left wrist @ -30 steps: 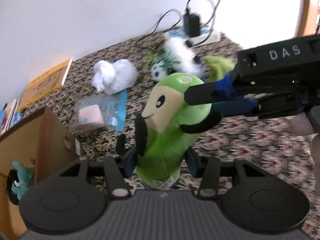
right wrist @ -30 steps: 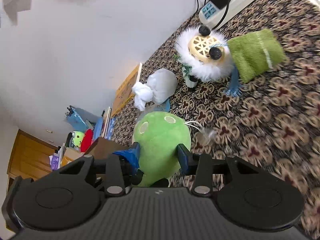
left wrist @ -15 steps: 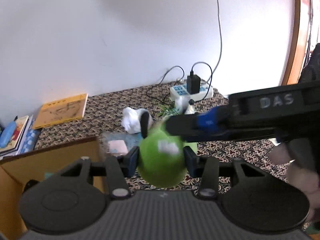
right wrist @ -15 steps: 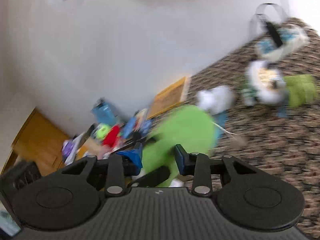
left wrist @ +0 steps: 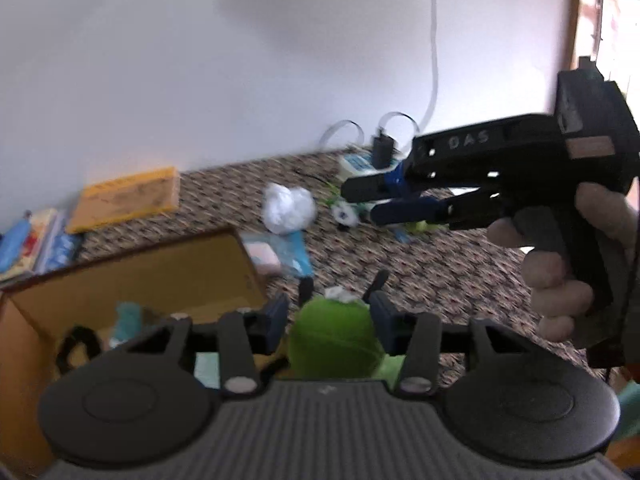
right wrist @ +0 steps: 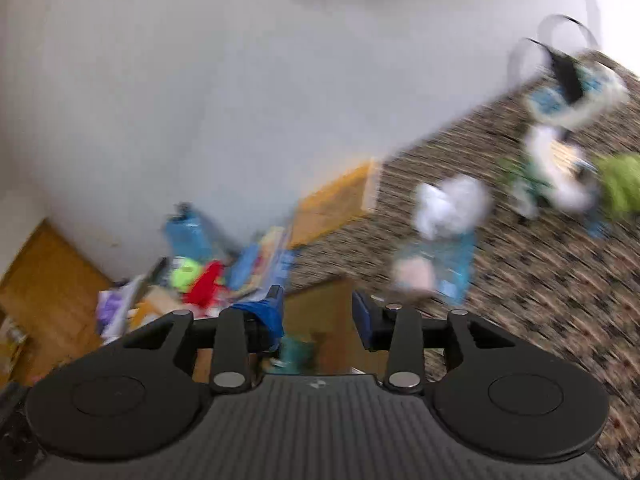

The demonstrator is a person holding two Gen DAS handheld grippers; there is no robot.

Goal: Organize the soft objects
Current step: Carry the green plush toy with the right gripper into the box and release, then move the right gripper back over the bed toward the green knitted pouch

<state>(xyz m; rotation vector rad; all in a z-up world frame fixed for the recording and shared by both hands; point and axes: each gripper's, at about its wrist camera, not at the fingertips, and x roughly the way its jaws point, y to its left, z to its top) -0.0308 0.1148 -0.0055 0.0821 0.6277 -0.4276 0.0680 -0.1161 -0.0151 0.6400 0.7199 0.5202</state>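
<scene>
A green plush toy sits low between the fingers of my left gripper, which is shut on it; only the rounded green body and a white tag show. It hangs at the right edge of an open cardboard box. My right gripper, held by a hand, hovers apart from the plush, up and to the right. In the blurred right wrist view the jaws of the right gripper are opening with nothing between them, above the box.
On the patterned carpet lie a white cloth bundle, a clear bag with a pink item, a fluffy white toy, a green towel and a power strip. A yellow book and more books line the wall.
The right gripper let go of the plush's head and drew off to the right. My left gripper rose with the plush and carried it toward the cardboard box.
</scene>
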